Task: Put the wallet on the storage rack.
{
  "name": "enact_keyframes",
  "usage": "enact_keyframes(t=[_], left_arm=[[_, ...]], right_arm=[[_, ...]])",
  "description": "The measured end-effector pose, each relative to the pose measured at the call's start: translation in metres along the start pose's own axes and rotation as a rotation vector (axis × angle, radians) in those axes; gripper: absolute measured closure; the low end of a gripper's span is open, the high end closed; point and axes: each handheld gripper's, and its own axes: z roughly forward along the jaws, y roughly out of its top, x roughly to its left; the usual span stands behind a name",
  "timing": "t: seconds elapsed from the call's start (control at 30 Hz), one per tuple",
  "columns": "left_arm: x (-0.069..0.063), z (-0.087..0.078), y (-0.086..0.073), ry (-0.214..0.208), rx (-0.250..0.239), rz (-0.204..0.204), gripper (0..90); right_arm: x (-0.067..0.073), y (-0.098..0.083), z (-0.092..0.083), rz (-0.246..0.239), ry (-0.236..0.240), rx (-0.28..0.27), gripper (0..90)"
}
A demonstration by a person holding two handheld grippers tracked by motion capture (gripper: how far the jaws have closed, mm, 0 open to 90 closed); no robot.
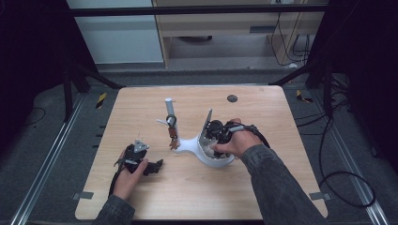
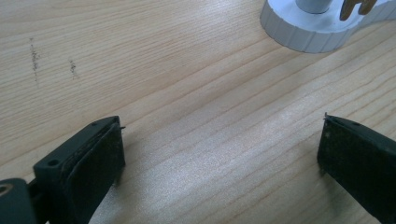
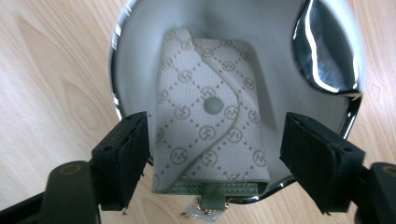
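**Pouch released into the tray, jaws not yet clear**

The right gripper (image 3: pixel 212 154) has its jaws parted, straddling the patterned key pouch (image 3: pixel 210 116) without pressing it — it lies between them in the white tray (image 1: pixel 213 157). Lifting out askew could snag the pouch's flap. Right hand (image 1: pixel 237 143) angles steeply down; left gripper (image 2: pixel 219 154) rests wide open, well aside.

The pouch (image 3: pixel 210 126) looks like woven, matt patterned cloth, lying in a smooth white bowl (image 3: pixel 140 42) with a glossy chrome rim, on a matt wood-grain table (image 3: pixel 56 93).
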Motion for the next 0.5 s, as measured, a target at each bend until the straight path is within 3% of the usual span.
enact_keyframes(t=[0.5], left_arm=[[0.0000, 0.0000, 0.0000, 0.000, 0.000, 0.000, 0.0]], right_arm=[[0.0012, -0.0011, -0.0051, 0.014, -0.004, -0.014, 18.0]])
